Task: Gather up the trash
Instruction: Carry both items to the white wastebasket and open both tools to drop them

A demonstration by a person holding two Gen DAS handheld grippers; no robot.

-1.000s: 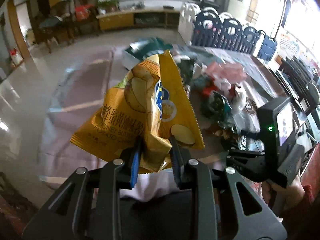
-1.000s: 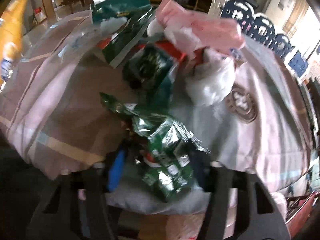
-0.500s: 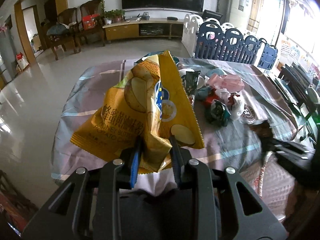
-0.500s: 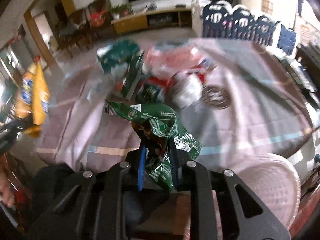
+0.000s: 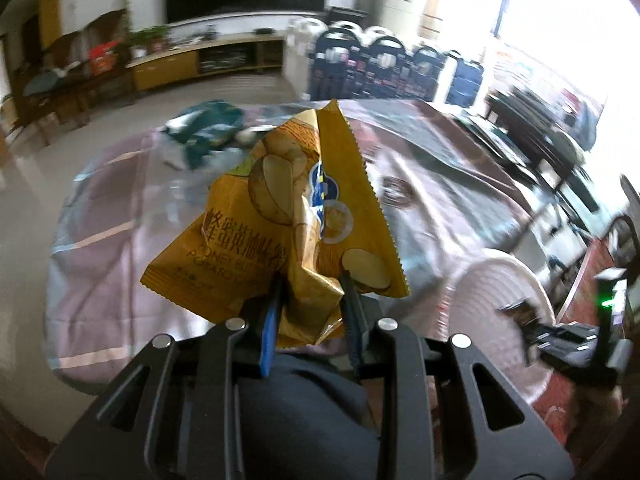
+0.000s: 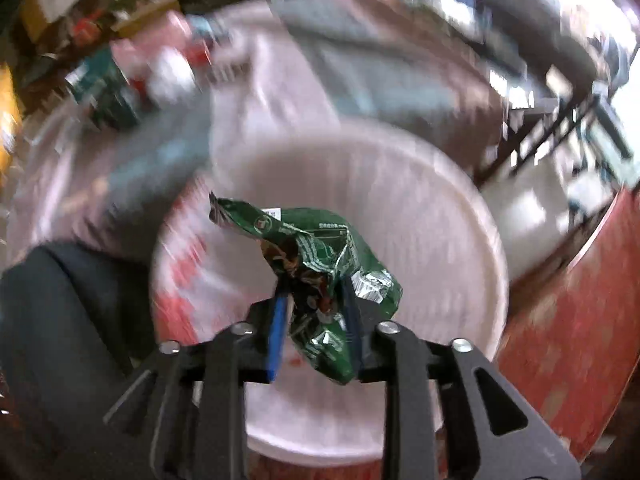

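Observation:
My left gripper [image 5: 310, 300] is shut on a yellow potato chip bag [image 5: 280, 216] and holds it up in front of the cloth-covered table [image 5: 120, 200]. My right gripper [image 6: 316, 312] is shut on a crumpled green wrapper [image 6: 320, 252] and holds it over the open white and pink bin [image 6: 440, 208]. The same bin [image 5: 496, 288] shows at the lower right of the left wrist view, with the right gripper [image 5: 560, 336] beside it. A blurred pile of trash [image 6: 160, 72] lies on the table at the upper left of the right wrist view.
A teal bag [image 5: 204, 132] lies on the table's far side. Dark blue chairs [image 5: 380, 64] stand behind the table. A red surface [image 6: 560, 320] lies right of the bin. My dark-clothed lap [image 6: 68, 320] is at the lower left.
My right gripper has swung from the table to above the bin with the green wrapper. My left gripper has turned right with the chip bag, so the bin has come into its view.

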